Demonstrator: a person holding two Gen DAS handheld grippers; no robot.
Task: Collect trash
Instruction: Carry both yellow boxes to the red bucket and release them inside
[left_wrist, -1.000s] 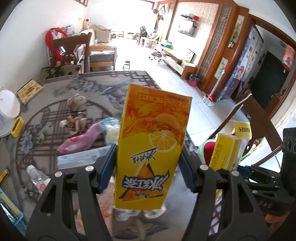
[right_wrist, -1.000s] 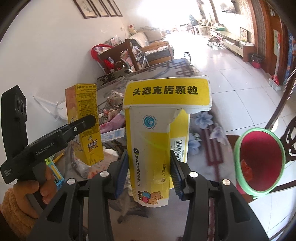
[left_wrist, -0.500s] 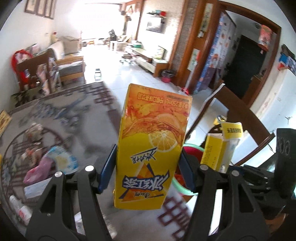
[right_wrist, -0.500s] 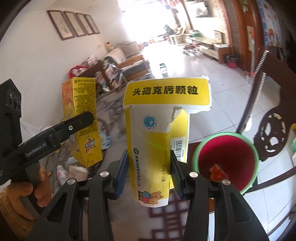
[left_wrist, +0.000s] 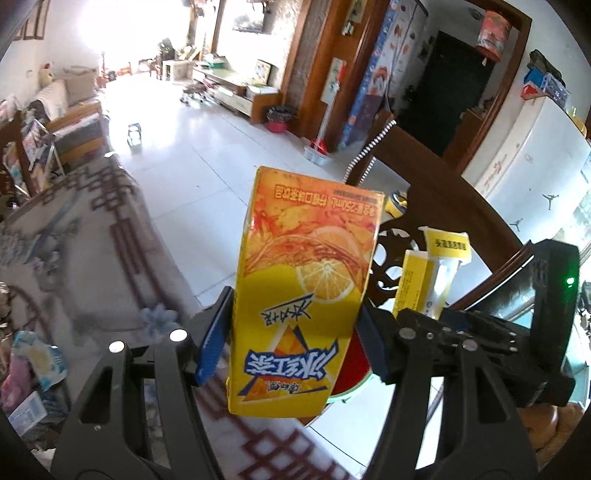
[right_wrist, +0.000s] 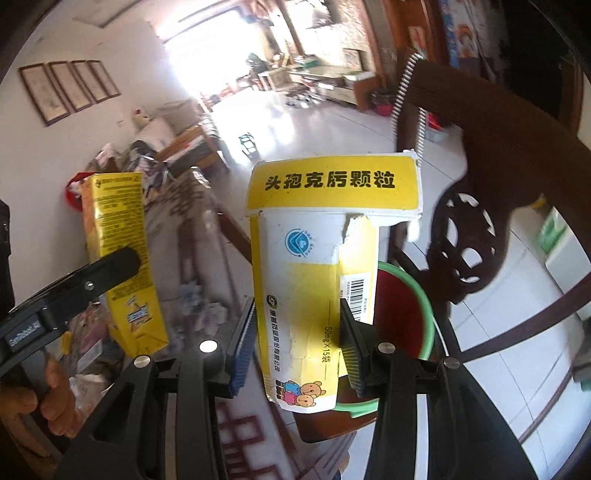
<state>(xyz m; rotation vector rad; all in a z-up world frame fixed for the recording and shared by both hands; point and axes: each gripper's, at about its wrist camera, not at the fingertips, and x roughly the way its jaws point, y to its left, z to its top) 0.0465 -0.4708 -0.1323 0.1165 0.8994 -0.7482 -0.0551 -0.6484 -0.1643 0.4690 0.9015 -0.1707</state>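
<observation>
My left gripper is shut on a yellow and orange drink carton, held upright with its print upside down. My right gripper is shut on a yellow and white medicine box with a torn top flap. A red bin with a green rim stands on the floor just behind the medicine box; the left wrist view shows only a sliver of the bin behind the carton. In the right wrist view the carton and the left gripper appear at the left, a hand below.
A dark carved wooden chair stands right beside the bin. The patterned tablecloth stretches to the left, with several wrappers and packets lying near its lower left. White tiled floor runs beyond towards a sofa and TV cabinet.
Both grippers have swung to the right, away from the table's litter, each still holding its box. The red bin and the chair have come in close behind the boxes.
</observation>
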